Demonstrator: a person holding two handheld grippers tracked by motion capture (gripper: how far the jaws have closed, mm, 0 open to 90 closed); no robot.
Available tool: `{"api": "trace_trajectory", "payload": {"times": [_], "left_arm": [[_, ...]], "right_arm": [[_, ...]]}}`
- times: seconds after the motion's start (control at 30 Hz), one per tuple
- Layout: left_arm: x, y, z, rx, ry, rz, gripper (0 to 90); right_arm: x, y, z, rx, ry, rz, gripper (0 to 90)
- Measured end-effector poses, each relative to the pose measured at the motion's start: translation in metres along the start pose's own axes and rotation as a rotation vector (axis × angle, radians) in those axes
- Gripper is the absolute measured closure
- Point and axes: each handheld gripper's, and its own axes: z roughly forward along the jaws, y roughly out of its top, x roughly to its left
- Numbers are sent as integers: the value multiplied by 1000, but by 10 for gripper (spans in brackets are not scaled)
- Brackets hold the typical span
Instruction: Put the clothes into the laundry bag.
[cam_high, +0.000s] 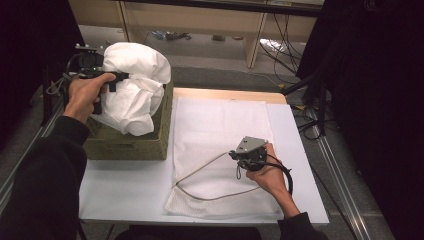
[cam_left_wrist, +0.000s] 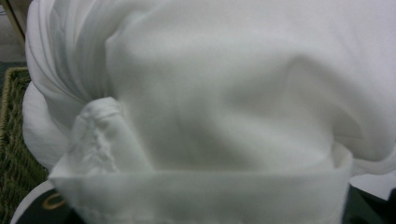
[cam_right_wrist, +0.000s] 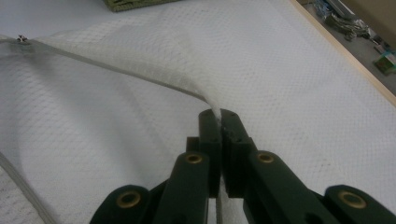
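Lifting a big white cloth (cam_high: 134, 87) out of the basket (cam_high: 127, 142) is the left gripper (cam_high: 112, 77) — the job looks like packing laundry into the mesh bag (cam_high: 220, 135) lying flat on the desk (cam_high: 125, 187).

The cloth sits at about 10 o'clock in the high view, bunched up in a puffy heap, part in the air and part hanging down into the basket. In the left gripper view a folded hem (cam_left_wrist: 201, 191) of it crosses right in front of the camera and hides the jaws, so the gripper looks closed on a thick bunch of cloth.

This cloth is soft and floppy. It is light, but it is bulky, and it will sag and swing any way it likes. A thin pinch could slip off, so a fat fold or the thick hem is the best place to hold. It will not break.

The right gripper (cam_right_wrist: 220, 116) is at about 5 o'clock, down on the bag. Its jaws are squeezed tight on a little pinch of mesh beside the zip edge (cam_right_wrist: 116, 72), pulling it up into a small tent. The mesh is thin and limp too — holding near the zip edge should help keep the mouth open for the cloth.
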Motion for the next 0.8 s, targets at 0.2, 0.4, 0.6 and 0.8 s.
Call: {"api": "trace_trajectory", "payload": {"times": [0.2, 0.4, 0.6, 0.8], "left_arm": [[-19, 9, -22, -28, -46, 39, 581], [-46, 17, -49, -47, -169, 70, 580], [-82, 6, -77, -56, -300, 146, 578], [-123, -30, -98, 6, -445, 194, 576]], "right_arm": [[-3, 0, -2, 1, -9, 9, 895], [-6, -2, -3, -4, -17, 25, 895], [-15, 0, 0, -15, -27, 11, 895], [-22, 7, 2, -17, -25, 27, 896]]}}
